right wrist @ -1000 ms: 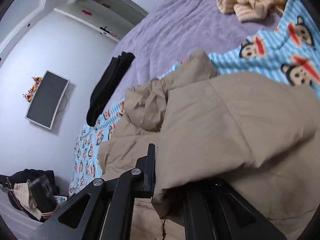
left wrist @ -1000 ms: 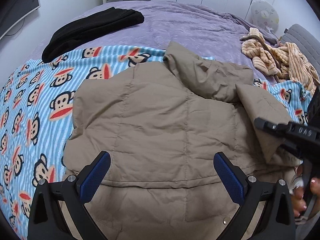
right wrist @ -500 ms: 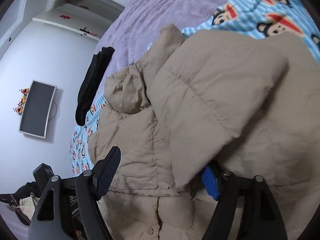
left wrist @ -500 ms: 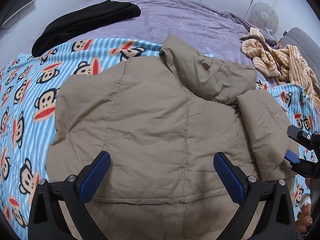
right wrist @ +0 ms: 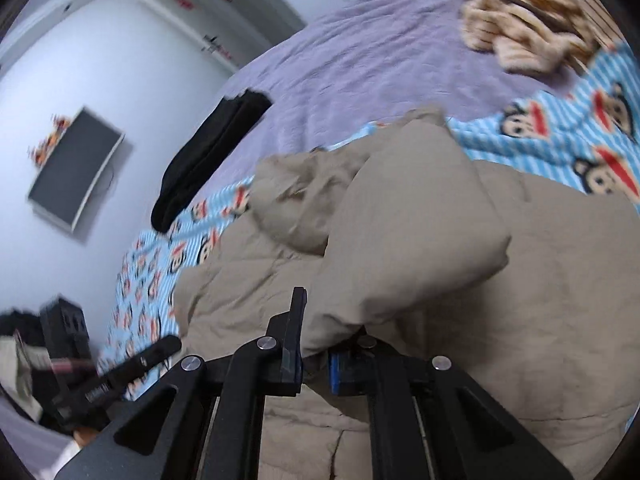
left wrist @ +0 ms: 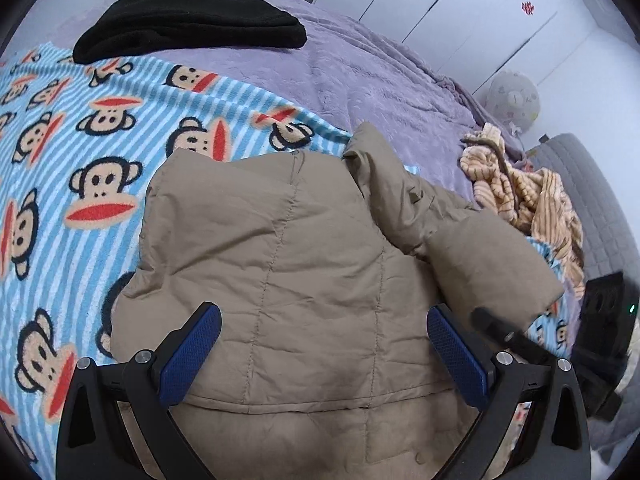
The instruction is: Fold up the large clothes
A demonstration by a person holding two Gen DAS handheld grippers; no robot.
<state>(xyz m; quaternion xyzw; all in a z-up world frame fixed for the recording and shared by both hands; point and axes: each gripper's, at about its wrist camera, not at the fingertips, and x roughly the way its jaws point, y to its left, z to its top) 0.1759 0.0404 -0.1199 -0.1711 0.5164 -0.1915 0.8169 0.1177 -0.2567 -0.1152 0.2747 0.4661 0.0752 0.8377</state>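
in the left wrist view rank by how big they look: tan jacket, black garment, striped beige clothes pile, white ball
1. tan jacket, though nearest the camera
2. black garment
3. striped beige clothes pile
4. white ball

Jacket (left wrist: 312, 264): you see plain khaki-beige, quilted.
Blanket (left wrist: 80, 152): light blue and white stripes with brown, red-mouthed monkey faces.
Bedspread (left wrist: 360, 72): lilac.
Folded garment (left wrist: 192, 28): black.
Crumpled garment (left wrist: 528, 196): cream with tan stripes.
Gripper pads (left wrist: 188, 360): blue.

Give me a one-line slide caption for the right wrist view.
Right gripper shut on the folded sleeve of a tan puffer jacket on a monkey-print blanket.
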